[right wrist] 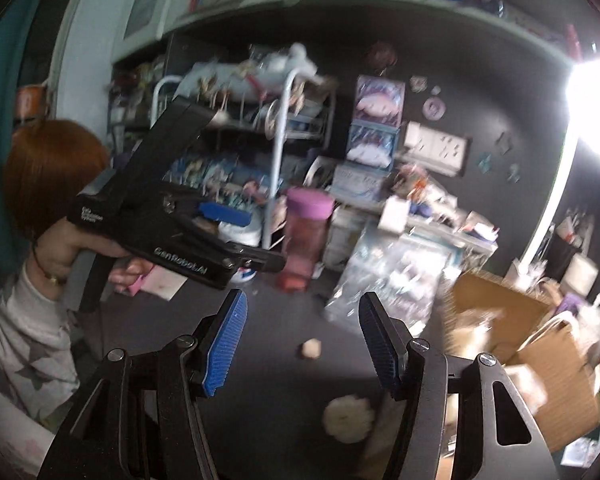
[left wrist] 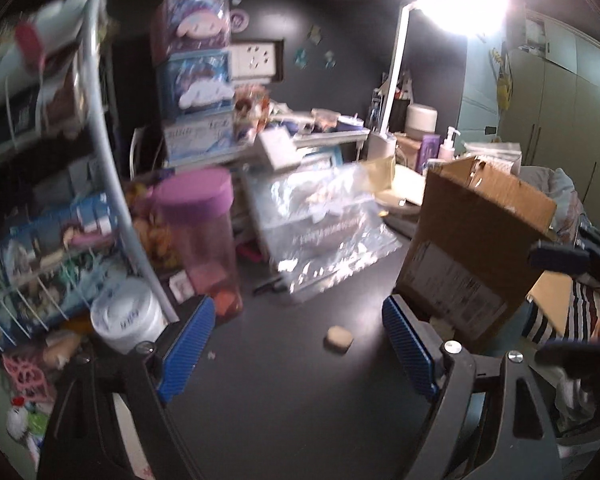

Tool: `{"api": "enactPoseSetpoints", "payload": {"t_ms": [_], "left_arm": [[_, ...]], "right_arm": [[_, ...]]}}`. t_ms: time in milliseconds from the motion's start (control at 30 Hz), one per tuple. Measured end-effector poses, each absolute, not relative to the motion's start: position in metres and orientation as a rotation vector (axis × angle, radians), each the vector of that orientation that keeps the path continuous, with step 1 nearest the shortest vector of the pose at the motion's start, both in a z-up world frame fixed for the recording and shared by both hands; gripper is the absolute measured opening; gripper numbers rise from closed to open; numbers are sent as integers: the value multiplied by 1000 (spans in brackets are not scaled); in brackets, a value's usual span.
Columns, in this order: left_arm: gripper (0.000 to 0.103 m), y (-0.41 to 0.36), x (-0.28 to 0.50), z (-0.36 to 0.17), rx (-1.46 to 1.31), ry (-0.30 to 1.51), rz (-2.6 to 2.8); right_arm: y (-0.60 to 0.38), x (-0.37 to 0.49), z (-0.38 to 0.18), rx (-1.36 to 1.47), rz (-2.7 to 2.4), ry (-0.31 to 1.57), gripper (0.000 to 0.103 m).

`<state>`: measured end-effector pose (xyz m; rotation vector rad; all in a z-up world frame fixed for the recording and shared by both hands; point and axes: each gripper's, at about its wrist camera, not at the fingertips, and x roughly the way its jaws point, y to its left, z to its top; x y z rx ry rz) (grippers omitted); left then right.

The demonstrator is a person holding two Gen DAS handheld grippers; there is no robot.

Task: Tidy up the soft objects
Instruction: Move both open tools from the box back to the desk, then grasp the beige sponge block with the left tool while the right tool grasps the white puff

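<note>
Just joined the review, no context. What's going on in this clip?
A person holds a gripping tool in each hand over a dark desk crowded with clutter. Both the left tool and the right tool are open and empty. A small beige soft lump lies loose on the desk ahead of them, and a fluffy cream ball sits nearer the right tool. An open cardboard box stands to the right. Nothing is grasped yet.

Before me on the dark bench (left wrist: 284, 408) stands a tall translucent pink bottle with a purple lid (left wrist: 204, 240). Just to its right a crinkled clear plastic bag (left wrist: 324, 224) leans against the clutter. To its left rises a white wire rack (left wrist: 100, 128), with a white paper roll (left wrist: 126, 320) at its foot. 3 pastel cartoon boxes (left wrist: 196, 80) are stacked behind. A white lamp (left wrist: 396, 68) glares at the back.
</note>
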<state>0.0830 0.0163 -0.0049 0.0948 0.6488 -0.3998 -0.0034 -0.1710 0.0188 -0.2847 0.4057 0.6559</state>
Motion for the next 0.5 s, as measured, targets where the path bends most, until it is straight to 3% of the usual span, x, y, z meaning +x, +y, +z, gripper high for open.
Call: {"api": "enactPoseSetpoints", "payload": {"t_ms": [167, 300, 500], "left_arm": [[79, 21, 89, -42, 82, 729, -462], [68, 10, 96, -63, 41, 788, -529], [60, -19, 111, -86, 71, 845, -592]], "right_arm": [[-157, 2, -25, -244, 623, 531, 49], [-158, 12, -59, -202, 494, 597, 44], [-161, 29, -94, -229, 329, 648, 44]]}}
